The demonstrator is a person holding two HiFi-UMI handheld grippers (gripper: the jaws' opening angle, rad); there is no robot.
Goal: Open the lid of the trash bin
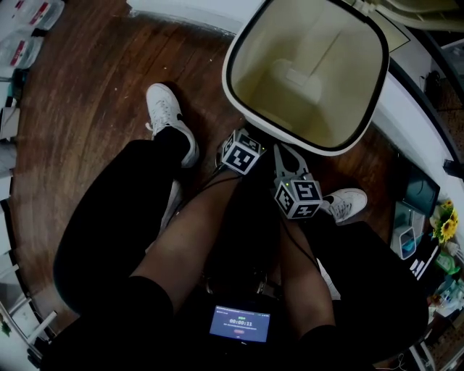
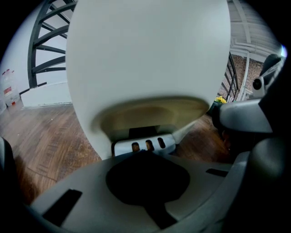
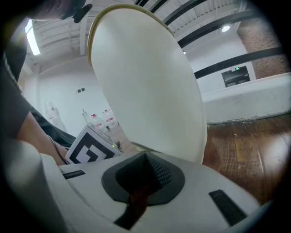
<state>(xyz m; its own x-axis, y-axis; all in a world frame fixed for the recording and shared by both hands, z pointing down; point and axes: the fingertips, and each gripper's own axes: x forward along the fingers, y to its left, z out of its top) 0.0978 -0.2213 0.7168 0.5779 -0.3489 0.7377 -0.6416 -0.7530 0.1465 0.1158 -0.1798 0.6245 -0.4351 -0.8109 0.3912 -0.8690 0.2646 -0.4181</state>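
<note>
Head view: trash bin (image 1: 229, 80) stands on wooden floor (image 1: 94, 109) just ahead of my knees, mouth open, beige inside showing. Cream strip beyond far rim may be the lid (image 1: 384, 10); I can't confirm. Left gripper (image 1: 243, 138) at near rim, jaws pressed together, tip against silver plate (image 2: 144, 145) in bin's recess. Right gripper (image 1: 284, 152) just beside it, jaws also together, empty, white bin wall close ahead.

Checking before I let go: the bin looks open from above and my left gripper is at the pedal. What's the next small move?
Probably just hold the left gripper down on the silver pedal: its shut jaws meet it at the base, and the trash bin shows its bare inside from above. Lifting off would likely let it close.
</note>
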